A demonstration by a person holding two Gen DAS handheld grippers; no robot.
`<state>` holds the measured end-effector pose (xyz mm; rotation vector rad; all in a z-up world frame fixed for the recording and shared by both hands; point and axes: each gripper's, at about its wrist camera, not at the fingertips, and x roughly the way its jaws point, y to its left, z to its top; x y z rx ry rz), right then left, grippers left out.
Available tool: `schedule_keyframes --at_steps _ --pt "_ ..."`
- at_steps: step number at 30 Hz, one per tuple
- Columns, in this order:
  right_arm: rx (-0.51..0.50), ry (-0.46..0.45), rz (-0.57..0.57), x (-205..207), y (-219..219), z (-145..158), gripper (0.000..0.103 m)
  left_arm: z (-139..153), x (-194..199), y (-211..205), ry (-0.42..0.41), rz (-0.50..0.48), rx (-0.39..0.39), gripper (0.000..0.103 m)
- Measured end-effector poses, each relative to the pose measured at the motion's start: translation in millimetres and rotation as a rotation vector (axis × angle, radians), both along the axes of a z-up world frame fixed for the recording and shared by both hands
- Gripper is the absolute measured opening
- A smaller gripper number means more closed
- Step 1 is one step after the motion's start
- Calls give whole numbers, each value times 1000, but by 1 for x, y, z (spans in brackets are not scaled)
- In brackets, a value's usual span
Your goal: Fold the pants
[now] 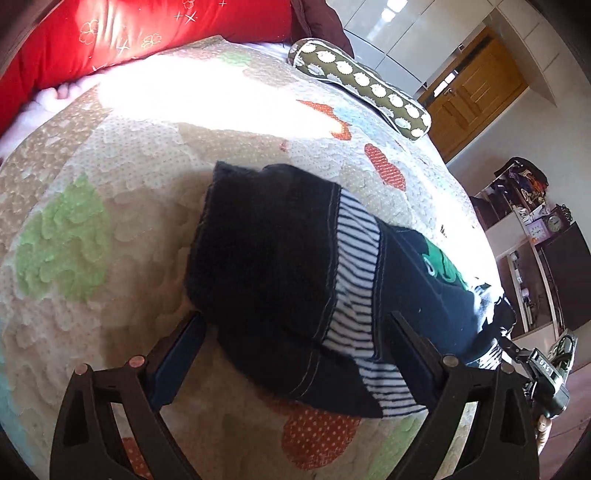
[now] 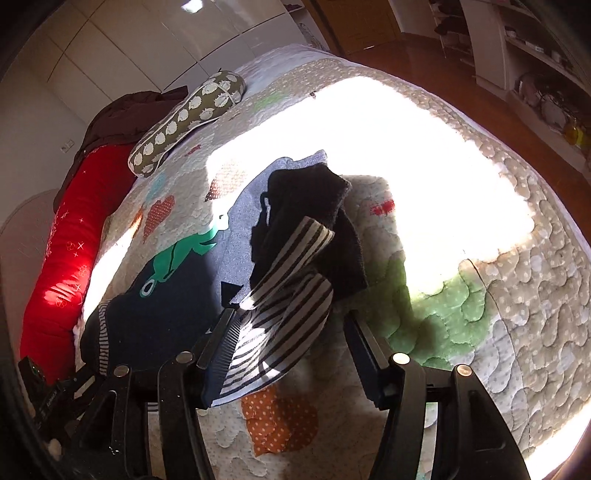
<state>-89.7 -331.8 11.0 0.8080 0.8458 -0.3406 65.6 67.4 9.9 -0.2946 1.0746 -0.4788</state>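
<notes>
Dark navy pants (image 1: 266, 266) with a striped cuff (image 1: 356, 258) lie folded in a bundle on the quilted bed (image 1: 110, 177). My left gripper (image 1: 295, 332) is open, its jaws standing either side of the bundle's near edge, not closed on it. In the right wrist view the pants (image 2: 317, 218) and their striped band (image 2: 288, 306) lie between the open jaws of my right gripper (image 2: 291, 328); the band rests against the left finger (image 2: 221, 343). The other hand-held gripper (image 1: 543, 373) shows at the right edge of the left wrist view.
A navy top with a green print (image 2: 173, 277) lies beside the pants. An olive dotted bolster (image 1: 362, 85) and a red cushion (image 1: 129, 33) lie at the bed's head. Shelves (image 1: 528, 221) and a wooden door (image 1: 476, 88) stand beyond the bed.
</notes>
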Motion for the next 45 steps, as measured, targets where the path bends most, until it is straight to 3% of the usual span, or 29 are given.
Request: schedule_keyframes --at_steps 2,3,5,7,8,9,10,11,14,21,24,28,31,32,33,35,38,42,43,44,45 --pt "38 -21 -20 7 -7 -3 66 0 8 -10 23 2 9 93" --pt "42 -16 -30 12 -9 -5 66 -1 11 -15 39 6 25 85" --pt "36 -8 -45 21 -10 -6 66 -6 16 -25 75 10 99 34" --pt "19 -4 -48 26 -9 -5 66 -5 16 -25 70 3 117 23" --pt "5 4 -47 28 -8 -4 58 -2 14 -24 64 -5 108 20" --pt "2 8 -42 30 -8 -3 36 2 12 -22 62 -9 100 20" --pt "23 -3 -32 30 -9 -4 24 5 10 -18 57 -10 90 19" --pt "42 -22 -30 26 -9 -2 18 10 8 -15 51 -10 82 18" --pt "47 -73 -19 15 -5 10 14 25 -2 -6 23 -13 74 18" --pt "114 -130 36 -19 13 18 13 48 -27 23 -33 14 84 18" --pt "145 -113 49 -32 20 2 13 37 -29 36 -6 40 112 20" --pt "138 -69 18 -47 21 -15 20 12 -28 49 65 79 154 33" --pt "150 -96 -25 -67 14 -7 42 13 -36 69 74 111 99 36" --pt "125 -101 -43 -73 12 0 54 18 -41 76 51 131 104 36" --pt "85 -99 -54 -78 12 8 60 24 -45 83 27 153 116 36" --pt "-7 -103 -62 -86 16 27 60 36 -53 98 -11 204 123 42" --pt "-75 -166 -41 -84 30 51 60 50 -61 115 -23 238 65 44" --pt "106 -204 161 -72 68 48 57 55 -66 107 14 187 -48 49" --pt "157 -190 207 -61 75 42 52 53 -66 99 32 165 -78 54" --pt "206 -167 239 -49 83 32 39 50 -65 92 57 144 -112 56" --pt "239 -139 254 -41 89 23 35 46 -63 83 85 124 -137 56"
